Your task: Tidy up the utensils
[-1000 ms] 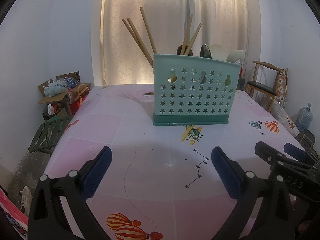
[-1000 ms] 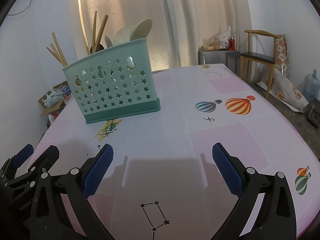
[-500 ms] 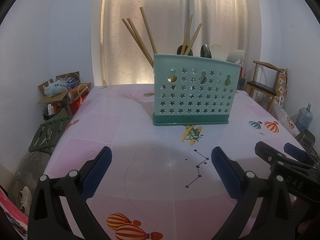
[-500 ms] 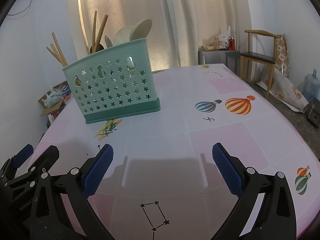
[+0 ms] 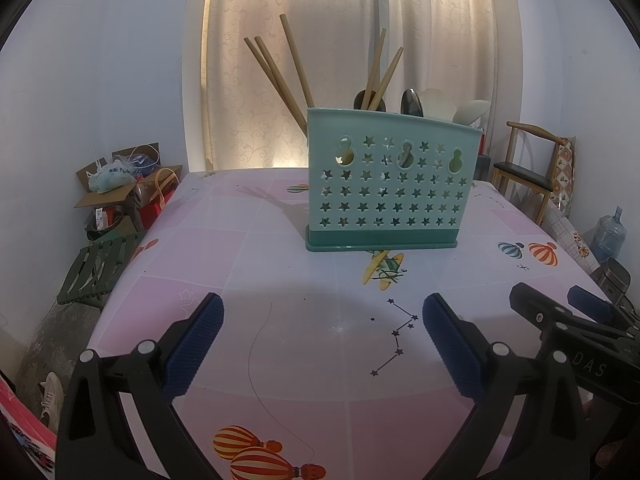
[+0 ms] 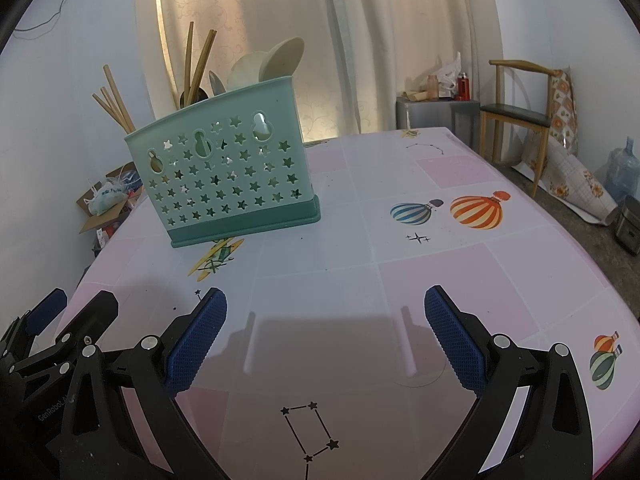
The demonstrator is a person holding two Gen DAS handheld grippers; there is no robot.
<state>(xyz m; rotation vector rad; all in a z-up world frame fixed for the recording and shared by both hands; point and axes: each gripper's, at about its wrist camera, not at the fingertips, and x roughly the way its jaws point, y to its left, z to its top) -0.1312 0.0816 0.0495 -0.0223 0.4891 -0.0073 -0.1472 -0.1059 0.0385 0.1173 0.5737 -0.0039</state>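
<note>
A teal utensil holder (image 5: pixel 384 184) with star cut-outs stands upright on the pink table (image 5: pixel 280 264); it also shows in the right wrist view (image 6: pixel 228 176). Wooden chopsticks (image 5: pixel 280 68), metal spoons (image 5: pixel 412 102) and pale spoons (image 5: pixel 438 104) stand in it. My left gripper (image 5: pixel 322 320) is open and empty, low over the table in front of the holder. My right gripper (image 6: pixel 324 314) is open and empty, to the right of the left one; its fingers show at the right edge of the left wrist view (image 5: pixel 568 320).
A wooden chair (image 6: pixel 516 116) and a water bottle (image 6: pixel 622 168) stand right of the table. Cardboard boxes and bags (image 5: pixel 120 184) and a green stool (image 5: pixel 96 268) sit on the floor at the left. Curtains hang behind.
</note>
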